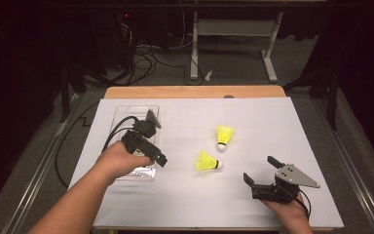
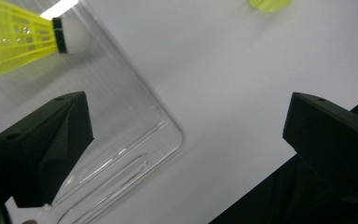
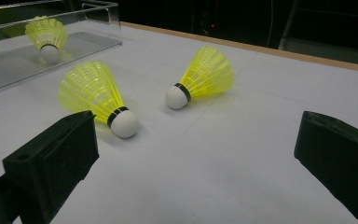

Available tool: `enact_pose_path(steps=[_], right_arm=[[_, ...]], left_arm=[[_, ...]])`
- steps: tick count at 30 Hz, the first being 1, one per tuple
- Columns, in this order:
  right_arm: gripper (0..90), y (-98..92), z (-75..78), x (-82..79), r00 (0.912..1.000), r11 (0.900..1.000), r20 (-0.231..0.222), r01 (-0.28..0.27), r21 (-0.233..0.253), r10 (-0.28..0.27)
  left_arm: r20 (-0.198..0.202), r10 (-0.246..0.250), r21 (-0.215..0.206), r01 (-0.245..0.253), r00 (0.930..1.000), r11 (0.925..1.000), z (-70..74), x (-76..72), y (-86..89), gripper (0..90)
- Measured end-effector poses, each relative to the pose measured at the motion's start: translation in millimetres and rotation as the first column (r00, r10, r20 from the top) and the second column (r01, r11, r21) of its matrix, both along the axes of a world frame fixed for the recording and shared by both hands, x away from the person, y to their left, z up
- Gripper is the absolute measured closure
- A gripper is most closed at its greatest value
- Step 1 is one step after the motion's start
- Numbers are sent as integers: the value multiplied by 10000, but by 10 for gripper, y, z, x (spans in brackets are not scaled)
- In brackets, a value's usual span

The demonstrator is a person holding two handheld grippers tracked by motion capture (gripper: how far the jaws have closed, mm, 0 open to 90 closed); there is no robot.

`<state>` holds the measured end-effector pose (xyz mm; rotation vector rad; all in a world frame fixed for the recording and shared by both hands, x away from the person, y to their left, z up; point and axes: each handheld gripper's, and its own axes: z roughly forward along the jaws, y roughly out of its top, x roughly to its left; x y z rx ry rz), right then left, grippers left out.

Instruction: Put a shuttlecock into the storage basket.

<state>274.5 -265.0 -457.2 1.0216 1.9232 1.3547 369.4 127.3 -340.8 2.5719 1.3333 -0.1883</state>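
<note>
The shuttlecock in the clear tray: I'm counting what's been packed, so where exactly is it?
In the right gripper view, that shuttlecock lies inside the clear tray at upper left, beyond the two shuttlecocks on the white mat.

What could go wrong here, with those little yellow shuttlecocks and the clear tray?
1. The tray is light clear plastic; the left gripper, open right above it, might nudge it or tip the shuttlecock lying inside.
2. Two shuttlecocks lie on their sides on the table; they may roll away if a jaw bumps them.
3. Their thin skirts might be crushed if the open right gripper squeezes there.
</note>
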Motion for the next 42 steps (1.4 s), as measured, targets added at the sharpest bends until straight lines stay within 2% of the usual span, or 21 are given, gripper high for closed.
enact_pose_path(steps=[3, 6, 17, 27, 31, 42], right_arm=[[2, -1, 0, -1, 10000, 10000, 18, -8, 14, 8], [2, -5, 1, -3, 10000, 10000, 20, -4, 7, 4], [2, -13, 7, -8, 10000, 10000, 63, -33, -11, 33], [3, -26, -3, 10, 10000, 10000, -24, 33, 64, -33], [2, -27, 2, 34, 9999, 9998, -27, 108, 182, -107], [3, 21, -7, 25, 10000, 9999, -20, -95, -35, 95]], left_arm=[[25, -109, -38, 109, 9999, 9999, 6, -6, -60, 26], [-33, -399, -68, 399, 9992, 9992, -5, -14, -192, 25], [54, -766, -301, 767, 9971, 9966, 1, -23, -417, 29], [-22, -1315, -350, 1314, 9913, 9907, -25, 0, -695, 31], [29, -1361, -507, 1361, 9907, 9894, -40, 16, -773, 38], [170, -1505, -605, 1513, 9885, 9866, -135, 47, -913, 76]])
